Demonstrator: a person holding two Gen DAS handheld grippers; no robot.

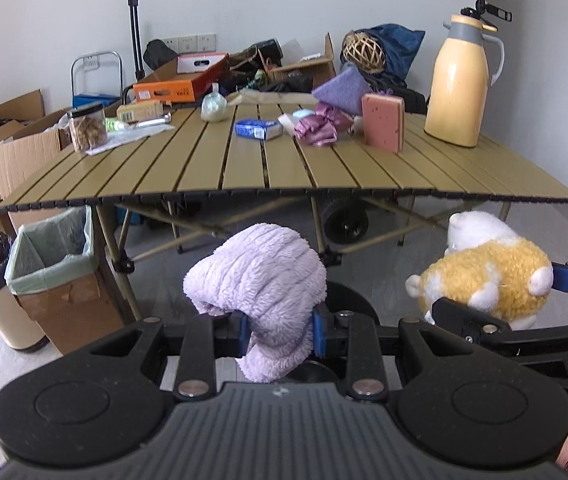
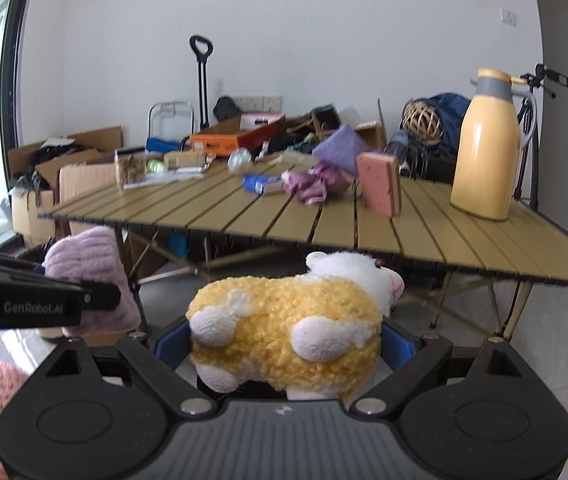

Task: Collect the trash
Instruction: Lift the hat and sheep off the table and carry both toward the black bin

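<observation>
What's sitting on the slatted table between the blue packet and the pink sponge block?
A crumpled purple cloth lies between the blue packet and the upright pink sponge block; both wrist views show it.

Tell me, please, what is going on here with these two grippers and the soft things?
A person holds a gripper in each hand in front of a cluttered slatted table. The left gripper is shut on a fluffy lilac cloth. The right gripper clamps a yellow and white plush toy, jaws wide around its body. A lined cardboard bin stands beside the table.
</observation>
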